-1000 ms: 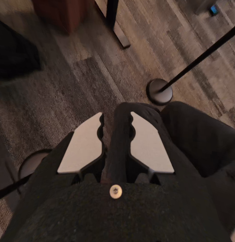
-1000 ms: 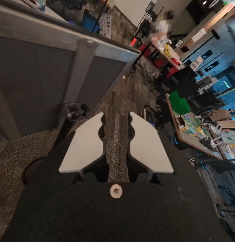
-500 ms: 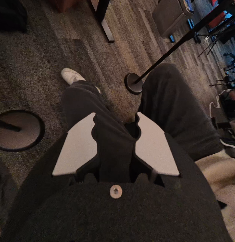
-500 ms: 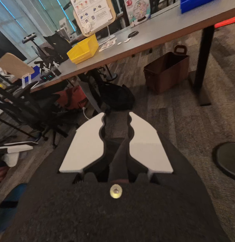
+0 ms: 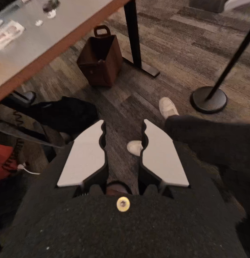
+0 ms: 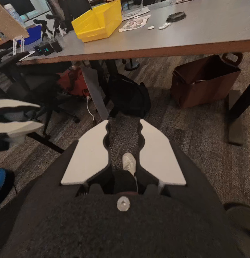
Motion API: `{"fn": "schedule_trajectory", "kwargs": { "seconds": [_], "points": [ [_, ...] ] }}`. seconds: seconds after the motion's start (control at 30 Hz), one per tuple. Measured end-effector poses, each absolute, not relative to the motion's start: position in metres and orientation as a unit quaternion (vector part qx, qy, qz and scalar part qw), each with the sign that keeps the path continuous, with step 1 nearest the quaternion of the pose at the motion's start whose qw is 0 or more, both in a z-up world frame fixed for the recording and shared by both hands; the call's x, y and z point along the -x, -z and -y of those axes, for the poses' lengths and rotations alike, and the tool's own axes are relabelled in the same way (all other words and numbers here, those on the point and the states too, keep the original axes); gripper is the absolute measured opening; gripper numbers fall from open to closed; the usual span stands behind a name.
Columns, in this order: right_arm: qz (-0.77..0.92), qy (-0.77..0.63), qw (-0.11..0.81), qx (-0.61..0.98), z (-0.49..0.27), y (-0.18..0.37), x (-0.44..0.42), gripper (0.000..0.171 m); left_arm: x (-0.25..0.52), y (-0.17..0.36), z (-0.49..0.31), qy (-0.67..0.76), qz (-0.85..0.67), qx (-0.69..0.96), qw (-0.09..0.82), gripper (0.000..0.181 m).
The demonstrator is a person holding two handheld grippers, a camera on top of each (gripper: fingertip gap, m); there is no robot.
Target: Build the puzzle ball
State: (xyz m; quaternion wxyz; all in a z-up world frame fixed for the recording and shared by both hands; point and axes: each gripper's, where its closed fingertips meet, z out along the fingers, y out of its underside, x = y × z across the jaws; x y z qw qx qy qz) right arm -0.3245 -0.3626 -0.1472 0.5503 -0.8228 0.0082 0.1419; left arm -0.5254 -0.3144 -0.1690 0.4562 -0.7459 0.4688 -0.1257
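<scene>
Swung up from the carpet — grey tabletop (image 6: 177, 40) with small white puzzle pieces (image 6: 164, 26) now ahead; left gripper (image 5: 123, 125) and right gripper (image 6: 123, 124) gaping, empty — nothing built yet.

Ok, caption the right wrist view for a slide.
Right gripper, jaws open and empty, held low before the table bearing a yellow bin and small white pieces.

Left gripper (image 5: 123, 122) hangs low, below the table (image 5: 37, 46) edge, aimed down at the floor, jaws apart and empty. Right gripper (image 6: 123, 122) is also below that table edge, tilted downward, jaws apart, nothing between them.
</scene>
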Motion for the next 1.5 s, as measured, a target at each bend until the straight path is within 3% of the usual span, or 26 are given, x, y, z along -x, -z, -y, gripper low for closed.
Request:
{"fn": "schedule_trajectory", "kwargs": {
  "seconds": [0.13, 0.3, 0.57, 0.73, 0.93, 1.13, 1.2, 1.37, 1.5],
  "points": [
    [0.068, -0.142, 0.54, 0.827, 0.252, 0.124, 0.266, 0.043, 0.419, 0.136, 0.157, 0.167, -0.404, 0.746, 0.503, 0.05],
    [0.115, -0.19, 0.504, 0.835, 0.17, 0.105, 0.202, 0.045, 0.362, 0.159, -0.011, 0.162, -0.329, 0.826, 0.428, 0.06],
    [0.114, -0.137, 0.518, 0.837, 0.106, 0.105, 0.098, 0.043, 0.332, 0.145, -0.127, 0.197, -0.336, 0.809, 0.44, 0.061],
    [0.117, -0.154, 0.487, 0.851, 0.05, 0.109, 0.074, 0.042, 0.324, 0.178, -0.194, 0.152, -0.396, 0.812, 0.402, 0.065],
    [0.097, -0.221, 0.452, 0.859, 0.007, 0.121, 0.084, 0.042, 0.314, 0.211, -0.252, 0.162, -0.462, 0.792, 0.363, 0.068],
    [0.13, -0.268, 0.45, 0.842, -0.036, 0.134, 0.096, 0.039, 0.297, 0.218, -0.265, 0.205, -0.526, 0.764, 0.311, 0.044],
    [0.146, -0.268, 0.455, 0.837, -0.055, 0.132, 0.095, 0.037, 0.297, 0.218, -0.264, 0.207, -0.537, 0.756, 0.312, 0.026],
    [0.176, -0.342, 0.43, 0.817, -0.106, 0.134, 0.108, 0.035, 0.295, 0.216, -0.25, 0.192, -0.56, 0.739, 0.322, 0.026],
    [0.204, -0.439, 0.386, 0.785, -0.136, 0.13, 0.145, 0.035, 0.271, 0.184, -0.225, 0.182, -0.592, 0.679, 0.394, 0.025]
  ]
}}
